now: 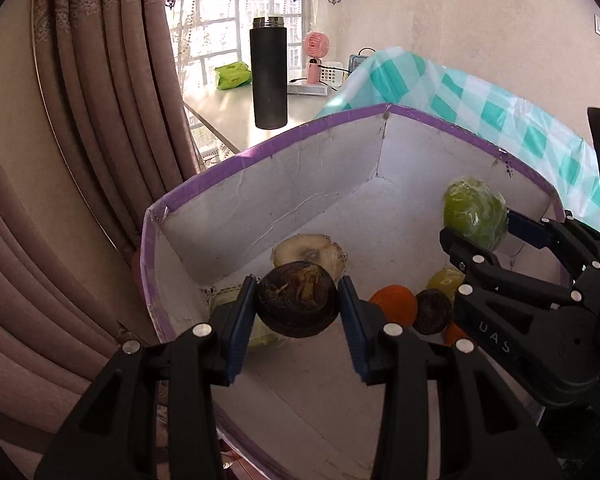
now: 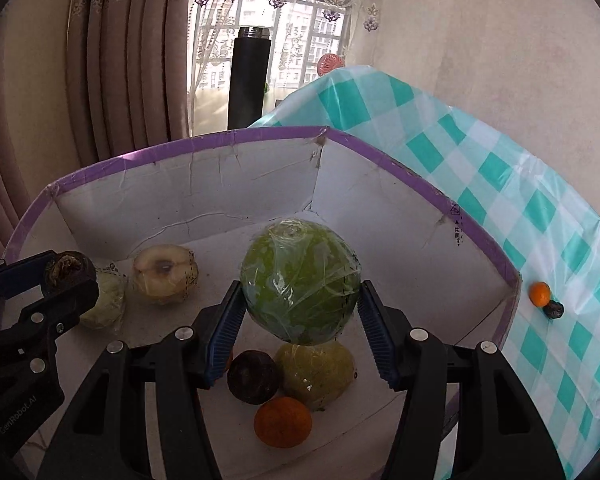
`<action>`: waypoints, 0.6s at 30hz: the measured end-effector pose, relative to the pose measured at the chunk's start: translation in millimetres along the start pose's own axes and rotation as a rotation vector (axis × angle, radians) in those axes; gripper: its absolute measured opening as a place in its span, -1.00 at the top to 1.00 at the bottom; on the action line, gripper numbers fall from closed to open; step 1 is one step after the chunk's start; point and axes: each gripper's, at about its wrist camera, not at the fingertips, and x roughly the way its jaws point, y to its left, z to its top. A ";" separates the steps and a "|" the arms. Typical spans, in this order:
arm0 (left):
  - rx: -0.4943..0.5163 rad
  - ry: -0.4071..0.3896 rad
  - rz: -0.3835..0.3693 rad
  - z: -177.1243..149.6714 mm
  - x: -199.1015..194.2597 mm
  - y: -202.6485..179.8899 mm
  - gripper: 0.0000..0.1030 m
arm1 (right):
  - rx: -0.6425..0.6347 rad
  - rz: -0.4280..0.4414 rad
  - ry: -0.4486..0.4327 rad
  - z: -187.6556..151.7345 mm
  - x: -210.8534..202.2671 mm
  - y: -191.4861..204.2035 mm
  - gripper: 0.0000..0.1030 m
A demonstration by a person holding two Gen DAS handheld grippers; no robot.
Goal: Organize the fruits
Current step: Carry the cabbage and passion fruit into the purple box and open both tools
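Left wrist view: your left gripper (image 1: 298,304) is clamped on a dark brown wrinkled round fruit (image 1: 298,300), above the white purple-rimmed cardboard box (image 1: 260,148), frame centre. Right gripper (image 2: 300,304) clamps the plastic-wrapped green fruit (image 2: 300,280) over the box's lower middle; floor directly beneath both.

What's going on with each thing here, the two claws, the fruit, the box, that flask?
Left gripper: shut on dark fruit, over the box.
Right gripper: shut on wrapped green fruit, over the box.
Box: open-topped, holding several fruits.
Orange: lying in the box.
Flask: upright, lid off.
Small orange: outside, on the checked cloth.
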 end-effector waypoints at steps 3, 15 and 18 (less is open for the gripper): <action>0.069 0.024 0.030 -1.7 6.9 -9.0 0.18 | -0.038 -0.025 0.051 0.2 3.5 3.7 -0.10; 0.103 0.027 0.061 -4.3 11.5 -19.1 -0.18 | -0.075 -0.120 0.028 -5.6 -1.7 4.3 -0.62; 0.101 0.019 0.056 -5.0 10.8 -18.5 -0.18 | -0.065 -0.138 0.016 -5.7 -2.1 1.7 -0.70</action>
